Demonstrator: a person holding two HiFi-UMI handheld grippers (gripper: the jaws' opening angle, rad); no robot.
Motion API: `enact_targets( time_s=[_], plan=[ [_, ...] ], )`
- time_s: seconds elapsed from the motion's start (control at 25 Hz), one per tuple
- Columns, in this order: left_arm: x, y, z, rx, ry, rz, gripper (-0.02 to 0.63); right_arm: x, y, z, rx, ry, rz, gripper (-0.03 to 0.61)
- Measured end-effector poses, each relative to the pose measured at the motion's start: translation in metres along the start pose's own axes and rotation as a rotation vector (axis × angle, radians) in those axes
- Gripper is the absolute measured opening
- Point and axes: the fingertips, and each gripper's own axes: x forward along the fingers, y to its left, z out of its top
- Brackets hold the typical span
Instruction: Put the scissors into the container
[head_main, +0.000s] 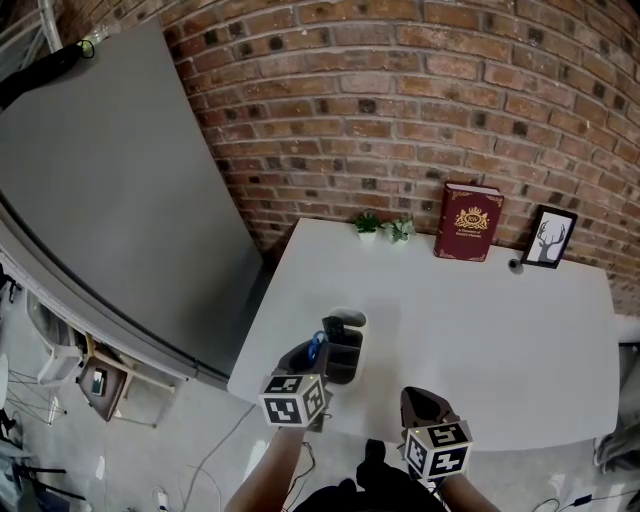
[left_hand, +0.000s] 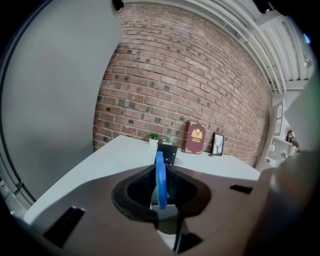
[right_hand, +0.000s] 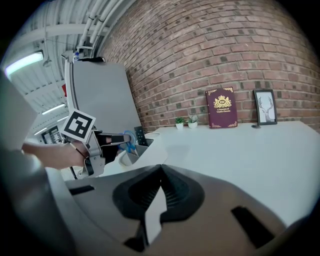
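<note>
The scissors (head_main: 316, 348) have a blue handle and stand upright, pinched in my left gripper (head_main: 308, 358), which is shut on them. In the left gripper view the blue handle loop (left_hand: 160, 179) fills the gap between the jaws. Just beyond it stands the dark grey container (head_main: 343, 360) with a white cup (head_main: 348, 320) at its far side, near the table's front left corner. The scissors hang at the container's near side, blades hidden. My right gripper (head_main: 419, 403) is shut and holds nothing, at the table's front edge. From the right gripper view I see the scissors (right_hand: 129, 141) over the container (right_hand: 134, 155).
On the white table (head_main: 480, 330), by the brick wall, stand two small potted plants (head_main: 383, 227), a red book (head_main: 468, 221) and a framed deer picture (head_main: 551, 238). A large grey panel (head_main: 110, 190) leans left of the table.
</note>
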Motion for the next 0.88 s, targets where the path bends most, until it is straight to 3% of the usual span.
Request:
enact_targets(
  time_s=[0.28,0.88],
  plan=[
    [0.001,0.010,-0.001,-0.034,0.005,0.010,0.051,0.001,0.000,-0.003,-0.002,0.008,0.002,0.000],
    [-0.007,0.009,-0.012,-0.025,0.039,-0.003,0.071,0.000,0.003,-0.004,-0.003,0.013,0.004,0.000]
  ],
)
